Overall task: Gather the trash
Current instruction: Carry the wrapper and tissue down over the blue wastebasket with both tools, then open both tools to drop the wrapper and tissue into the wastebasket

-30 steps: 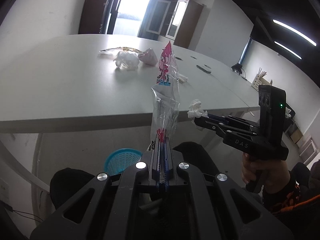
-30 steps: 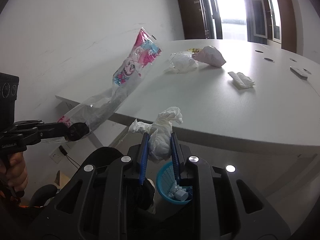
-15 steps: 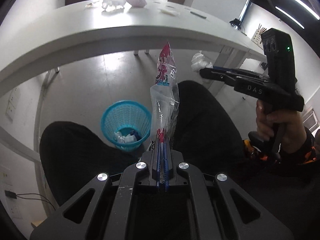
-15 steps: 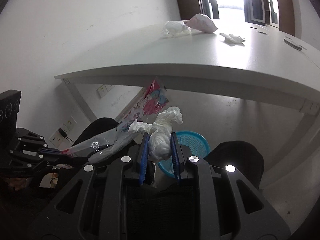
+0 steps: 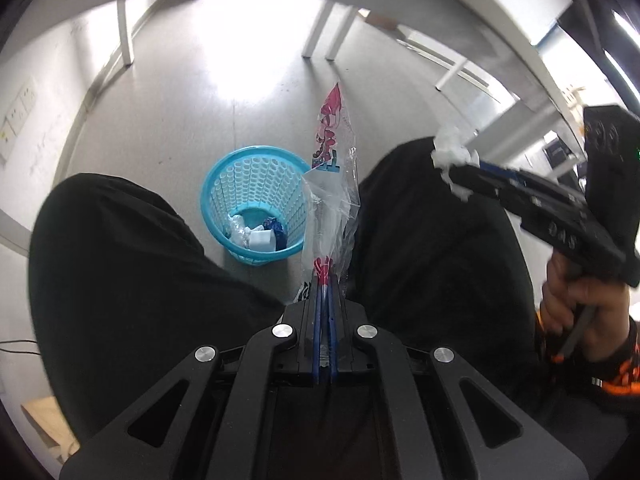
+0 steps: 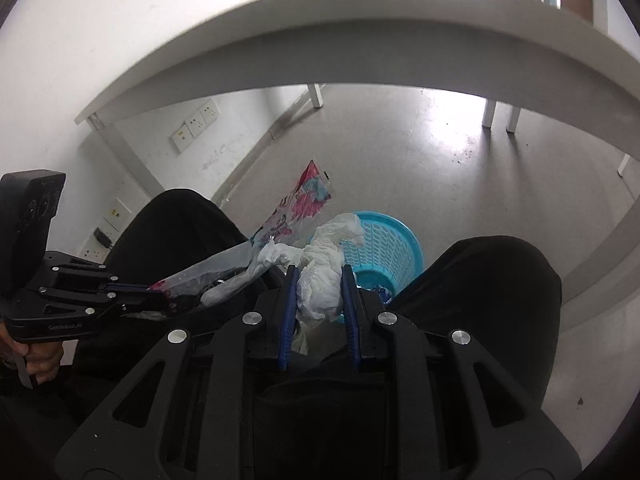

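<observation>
Below the desk (image 6: 360, 52), on the floor between the person's knees, stands the blue basket (image 5: 256, 200). In the right wrist view its near side at 6 o'clock is hidden behind the crumpled tissue (image 6: 322, 280); the scraps inside are hard to make out. Left tongs (image 5: 325, 280) are pressed together, pinching the clear wrapper (image 5: 330, 200) by its end, which stands up at 12 o'clock beside the basket's 3 o'clock rim. Right tongs (image 6: 319, 280), partly spread, pinch the tissue above the basket.
</observation>
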A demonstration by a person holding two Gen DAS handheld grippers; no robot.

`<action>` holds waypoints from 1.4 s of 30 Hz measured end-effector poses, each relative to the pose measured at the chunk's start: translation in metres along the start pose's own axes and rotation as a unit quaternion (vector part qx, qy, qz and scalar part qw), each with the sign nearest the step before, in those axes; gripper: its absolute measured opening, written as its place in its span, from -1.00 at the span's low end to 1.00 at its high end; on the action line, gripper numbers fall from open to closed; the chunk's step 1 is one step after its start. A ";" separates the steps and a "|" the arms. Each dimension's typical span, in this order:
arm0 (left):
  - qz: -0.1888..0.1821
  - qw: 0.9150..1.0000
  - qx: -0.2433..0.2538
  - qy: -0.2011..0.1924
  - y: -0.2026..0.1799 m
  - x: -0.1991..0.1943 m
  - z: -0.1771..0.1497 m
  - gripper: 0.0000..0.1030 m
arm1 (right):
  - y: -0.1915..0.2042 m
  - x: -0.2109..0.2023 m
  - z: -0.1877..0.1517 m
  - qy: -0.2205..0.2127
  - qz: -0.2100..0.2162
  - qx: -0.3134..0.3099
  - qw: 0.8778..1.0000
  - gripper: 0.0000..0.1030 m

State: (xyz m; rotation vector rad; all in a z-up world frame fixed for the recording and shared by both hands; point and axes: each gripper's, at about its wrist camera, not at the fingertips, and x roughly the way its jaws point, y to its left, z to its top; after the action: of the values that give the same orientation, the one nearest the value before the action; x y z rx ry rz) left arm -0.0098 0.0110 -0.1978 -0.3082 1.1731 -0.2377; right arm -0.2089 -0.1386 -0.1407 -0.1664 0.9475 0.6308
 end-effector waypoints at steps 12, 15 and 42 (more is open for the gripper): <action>0.000 0.991 -0.117 0.063 0.050 0.082 0.046 -0.96 | -0.013 0.094 0.014 0.100 -0.025 0.023 0.994 -0.61; -0.001 0.987 -0.135 0.087 0.060 0.100 0.049 -0.97 | -0.016 0.114 0.019 0.120 -0.029 0.027 0.992 -0.61; 0.029 0.958 -0.207 0.196 0.107 0.220 0.102 -0.96 | -0.077 0.308 0.029 0.285 -0.048 0.123 0.949 -0.60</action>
State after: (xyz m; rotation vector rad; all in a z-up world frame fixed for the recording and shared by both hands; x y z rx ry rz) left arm 0.1682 0.0478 -0.3900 -0.6140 1.6239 0.0052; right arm -0.0150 -0.0569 -0.3798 -0.1745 1.5588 0.3700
